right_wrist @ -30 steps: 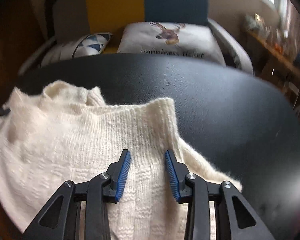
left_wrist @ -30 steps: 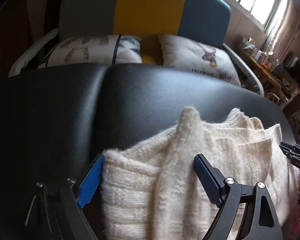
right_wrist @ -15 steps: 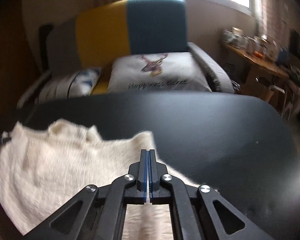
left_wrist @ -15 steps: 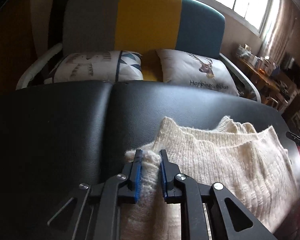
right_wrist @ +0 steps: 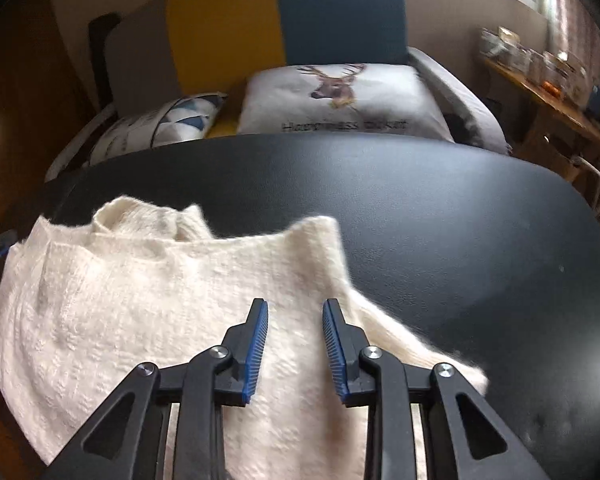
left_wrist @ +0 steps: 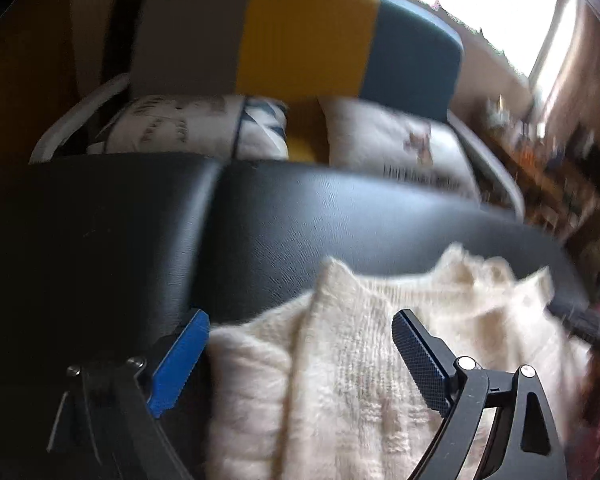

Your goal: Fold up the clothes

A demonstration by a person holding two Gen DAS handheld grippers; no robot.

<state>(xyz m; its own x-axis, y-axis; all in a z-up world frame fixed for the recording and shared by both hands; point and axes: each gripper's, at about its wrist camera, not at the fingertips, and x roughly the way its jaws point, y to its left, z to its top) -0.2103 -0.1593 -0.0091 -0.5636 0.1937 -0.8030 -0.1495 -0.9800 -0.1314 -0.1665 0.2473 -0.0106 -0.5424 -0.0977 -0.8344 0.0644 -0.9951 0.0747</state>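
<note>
A cream knitted sweater (left_wrist: 360,360) lies bunched on the black padded table (left_wrist: 300,216), near its front edge. My left gripper (left_wrist: 300,336) stands wide open over the sweater's left end, its blue pads on either side of a thick fold. In the right wrist view the same sweater (right_wrist: 148,300) spreads to the left, with one corner trailing to the right. My right gripper (right_wrist: 294,344) is open just above the knit, with nothing pinched between its pads. The left wrist view is blurred.
Behind the table (right_wrist: 420,200) stands a grey, yellow and teal sofa (right_wrist: 260,28) with a deer-print cushion (right_wrist: 340,96) and a patterned cushion (right_wrist: 180,120). A cluttered wooden shelf (right_wrist: 548,92) runs along the right under a bright window. The table's right half shows bare black padding.
Half a second ago both grippers were shut, the left one pinching a fold of the sweater. Now both have opened and let the knit go; the sweater lies slack on the table.
</note>
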